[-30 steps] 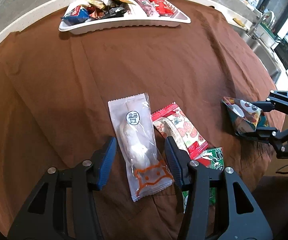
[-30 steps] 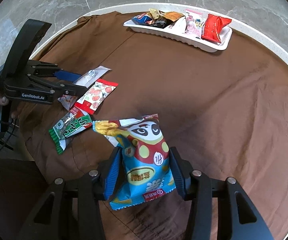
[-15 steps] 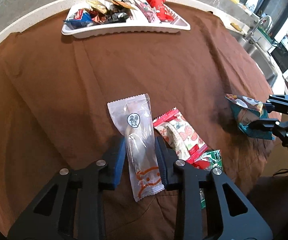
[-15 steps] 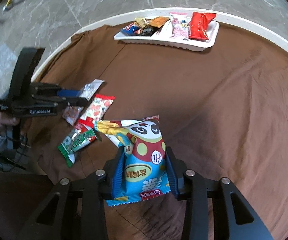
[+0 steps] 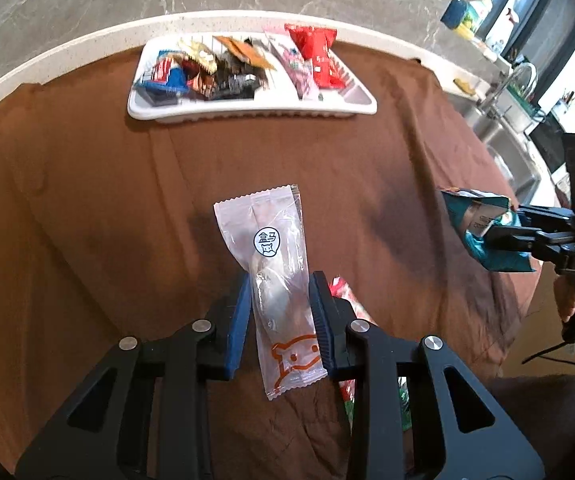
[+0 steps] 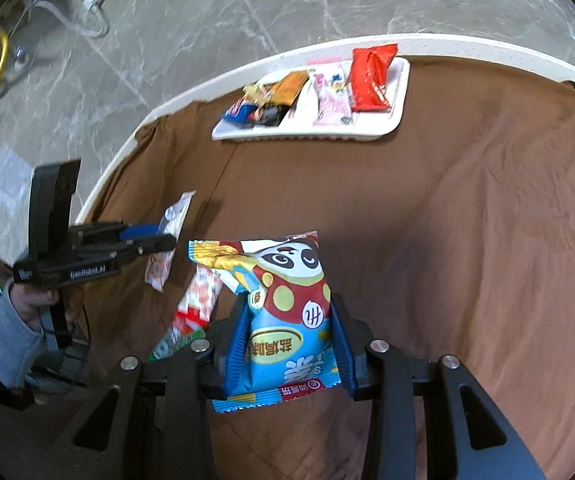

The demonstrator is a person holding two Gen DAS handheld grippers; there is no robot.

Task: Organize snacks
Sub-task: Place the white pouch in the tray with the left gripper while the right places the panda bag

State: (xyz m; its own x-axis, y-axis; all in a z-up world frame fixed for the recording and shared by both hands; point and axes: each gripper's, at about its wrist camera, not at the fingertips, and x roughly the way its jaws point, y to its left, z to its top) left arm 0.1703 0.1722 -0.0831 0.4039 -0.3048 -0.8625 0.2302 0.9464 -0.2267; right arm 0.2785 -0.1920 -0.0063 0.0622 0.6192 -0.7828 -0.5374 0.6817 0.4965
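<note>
My left gripper (image 5: 280,298) is shut on a clear snack packet (image 5: 273,248) with an orange bear print, held a little above the brown cloth. The right wrist view shows the same packet (image 6: 167,236) in the left gripper (image 6: 161,240). My right gripper (image 6: 287,320) is shut on a blue panda snack bag (image 6: 287,300), lifted off the cloth; in the left wrist view that bag (image 5: 483,232) hangs at the far right. A white tray (image 5: 247,114) at the table's far edge holds several snacks; the tray (image 6: 307,134) also appears in the right wrist view.
A red-and-white packet (image 6: 197,300) and a green packet (image 6: 165,346) lie on the brown cloth (image 6: 447,220) between the two grippers. A hand in a grey sleeve (image 6: 11,336) holds the left gripper. A sink and tap (image 5: 515,80) stand beyond the table at right.
The left jaws closed on the clear packet and lifted it off the cloth. The right gripper tightened on the panda bag, rose and rolled. The tray sits lower in both views.
</note>
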